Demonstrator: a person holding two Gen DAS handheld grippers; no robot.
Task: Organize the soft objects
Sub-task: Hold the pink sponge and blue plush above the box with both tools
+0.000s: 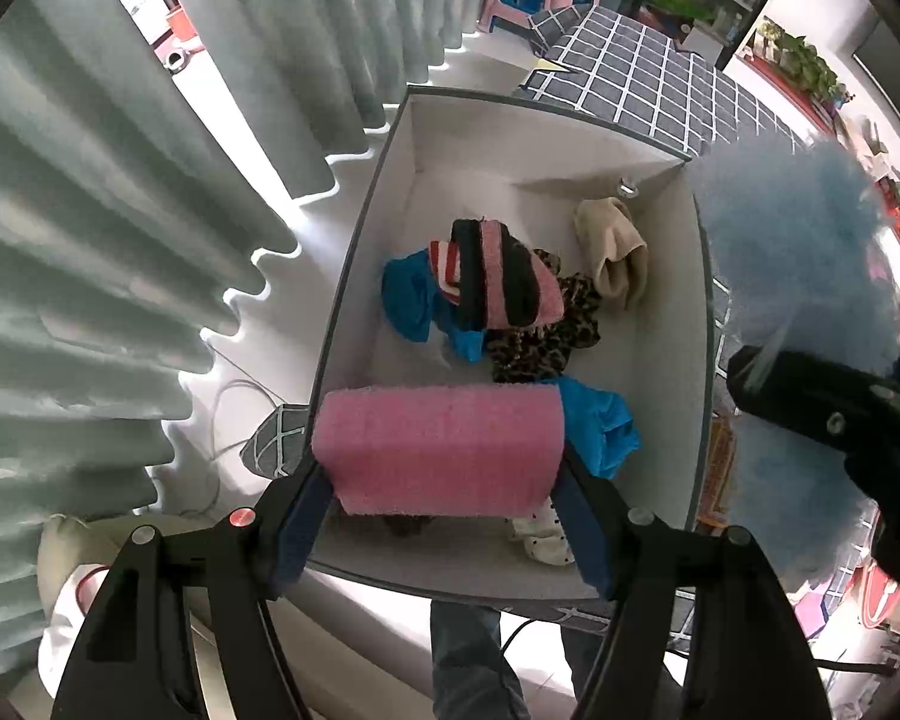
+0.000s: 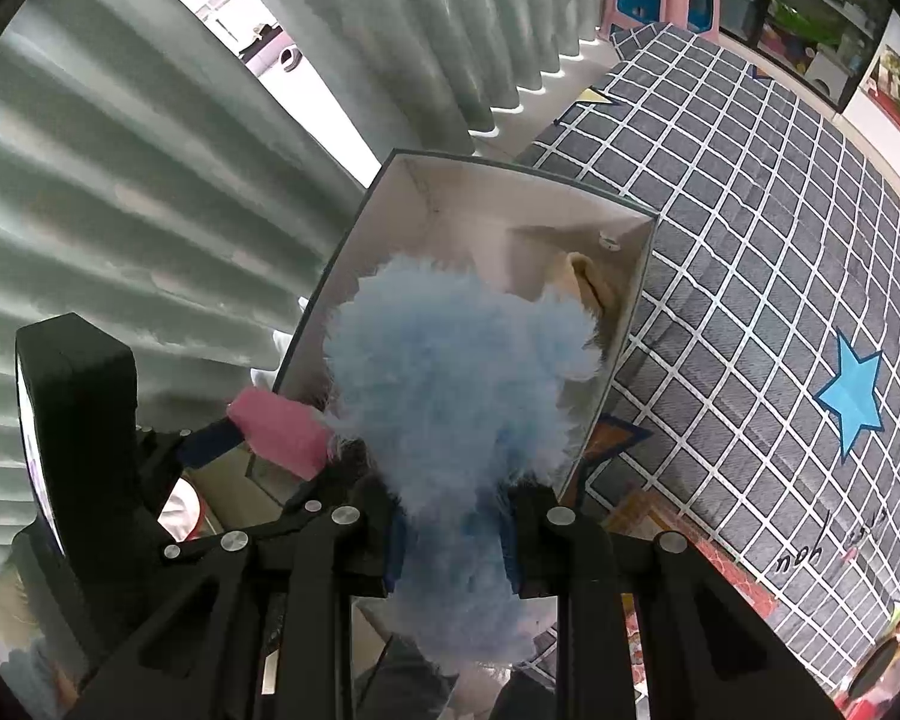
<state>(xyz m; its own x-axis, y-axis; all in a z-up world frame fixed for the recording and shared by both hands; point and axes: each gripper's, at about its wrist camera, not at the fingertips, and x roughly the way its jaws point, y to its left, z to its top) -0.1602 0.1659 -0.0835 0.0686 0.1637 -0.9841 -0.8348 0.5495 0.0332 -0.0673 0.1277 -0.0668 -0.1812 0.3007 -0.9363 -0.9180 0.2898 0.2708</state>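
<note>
Bright daylight through the window behind the curtains, blown out white along the floor. Strong fisheye bending, dark vignette at corners. Close blue fluffy thing soft, slightly blurred.

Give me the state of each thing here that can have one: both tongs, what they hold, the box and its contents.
Left tongs: shut on the pink sponge, above the box.
Pink sponge: held, not yet released.
Right tongs: shut on the blue fluffy item.
Blue fluffy item: held above the box.
Storage box: open, partly filled.
Striped sock: lying in the box.
Beige cloth: lying in the box.
</note>
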